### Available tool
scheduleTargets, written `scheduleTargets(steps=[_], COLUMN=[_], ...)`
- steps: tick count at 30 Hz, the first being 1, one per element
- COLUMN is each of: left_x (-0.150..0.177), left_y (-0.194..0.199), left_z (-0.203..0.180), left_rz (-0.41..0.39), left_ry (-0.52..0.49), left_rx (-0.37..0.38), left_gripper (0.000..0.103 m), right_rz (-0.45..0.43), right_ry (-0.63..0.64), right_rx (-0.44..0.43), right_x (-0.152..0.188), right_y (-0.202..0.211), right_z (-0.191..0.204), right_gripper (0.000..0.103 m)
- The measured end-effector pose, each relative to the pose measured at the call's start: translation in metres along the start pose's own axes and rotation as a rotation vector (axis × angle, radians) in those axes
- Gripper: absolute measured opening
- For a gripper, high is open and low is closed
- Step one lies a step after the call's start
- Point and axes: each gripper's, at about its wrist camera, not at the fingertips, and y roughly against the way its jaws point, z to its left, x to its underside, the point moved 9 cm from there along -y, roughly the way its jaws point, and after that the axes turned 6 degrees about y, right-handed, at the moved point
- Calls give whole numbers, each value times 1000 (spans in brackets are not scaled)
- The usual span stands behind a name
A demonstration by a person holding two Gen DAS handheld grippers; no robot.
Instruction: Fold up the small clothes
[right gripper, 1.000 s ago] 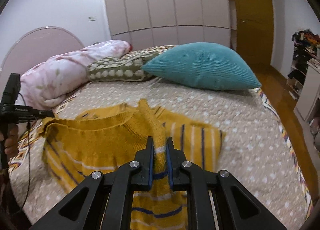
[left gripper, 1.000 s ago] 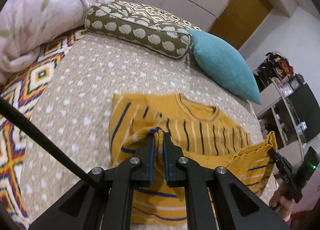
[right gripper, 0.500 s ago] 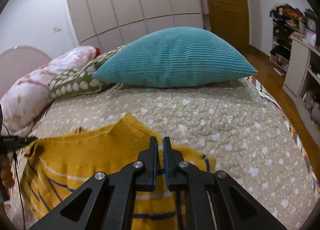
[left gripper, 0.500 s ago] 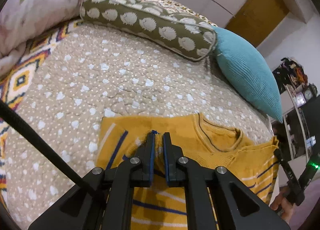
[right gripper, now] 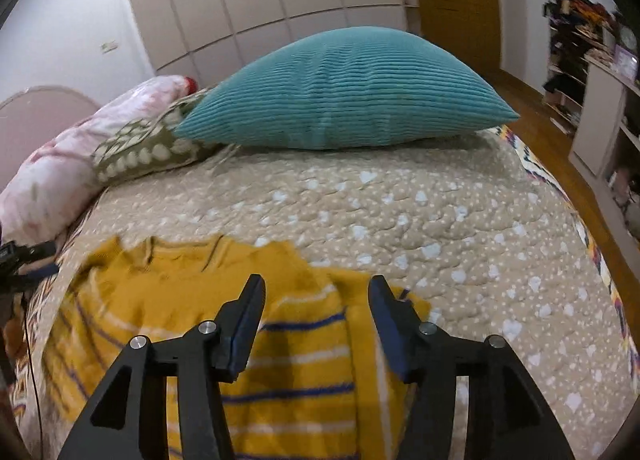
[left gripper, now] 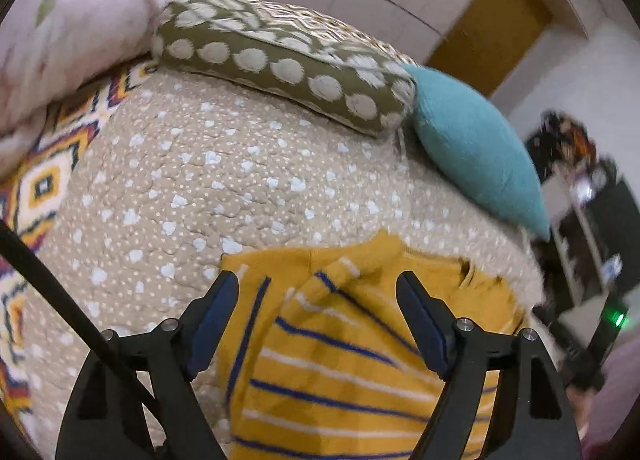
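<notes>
A small mustard-yellow sweater with blue and white stripes lies folded on the beige dotted bedspread. My left gripper hovers over its folded-up hem near the collar; its jaws are opening and the cloth lies below them, untouched by the pads. In the right wrist view the same sweater spreads to the left. My right gripper is over the sweater's right edge, jaws opening, and the fabric has dropped free of the pads.
A teal ribbed cushion, an olive spotted bolster and a pink floral duvet line the head of the bed. Bare bedspread stretches right of the sweater. Shelves stand by the far wall.
Both grippers carried the sweater's lower edge up toward the collar, sank to the bed, then opened and let the fabric go. The fold now lies flat.
</notes>
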Motion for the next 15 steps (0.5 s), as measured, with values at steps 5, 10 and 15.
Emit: scheduleTargets(steps=[5,10,15], left_x=[14,24,27], left_y=[-23,-59,-66], left_z=[-1,-2,-12], left_rz=[70,156,138], left_ry=[-37,-76,-222], left_rx=[-40,-109,-192], left_gripper=[85,72,15], right_rz=[11,100,117], right_ry=[27,29,170], right_rx=[-19,-8,19], right_x=[1,2,5], right_y=[3,-35,-51], right_z=[14,13,30], right_gripper=[67,70,10])
